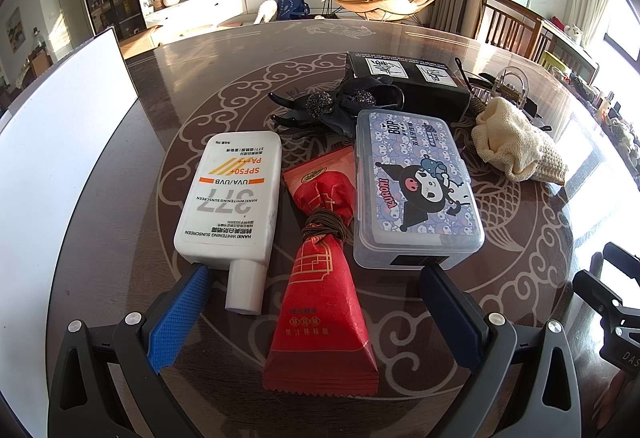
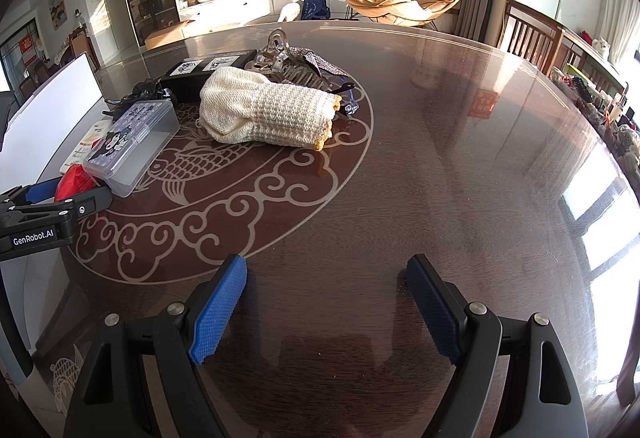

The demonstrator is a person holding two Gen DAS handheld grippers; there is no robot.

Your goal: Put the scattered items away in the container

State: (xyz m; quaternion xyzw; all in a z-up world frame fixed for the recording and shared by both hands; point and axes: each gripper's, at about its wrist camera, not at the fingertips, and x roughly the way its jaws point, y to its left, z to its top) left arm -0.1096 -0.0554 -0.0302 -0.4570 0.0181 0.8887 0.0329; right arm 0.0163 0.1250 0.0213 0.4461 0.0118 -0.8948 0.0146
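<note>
My left gripper (image 1: 316,278) is open just above the table, its fingers either side of a red tied snack pouch (image 1: 320,278). A white sunscreen bottle (image 1: 232,197) lies left of the pouch, and a clear Kuromi box (image 1: 416,185) lies right of it. Behind them are a black hair clip (image 1: 320,109), a black box (image 1: 404,81) and a cream knitted cloth (image 1: 516,145). The white container (image 1: 60,141) stands at the left. My right gripper (image 2: 326,286) is open and empty over bare table, right of the cloth (image 2: 268,109).
A clear hair claw and a patterned item (image 2: 292,57) lie behind the cloth. Wooden chairs (image 2: 528,33) stand at the table's far right edge. My left gripper also shows at the left edge of the right wrist view (image 2: 56,209).
</note>
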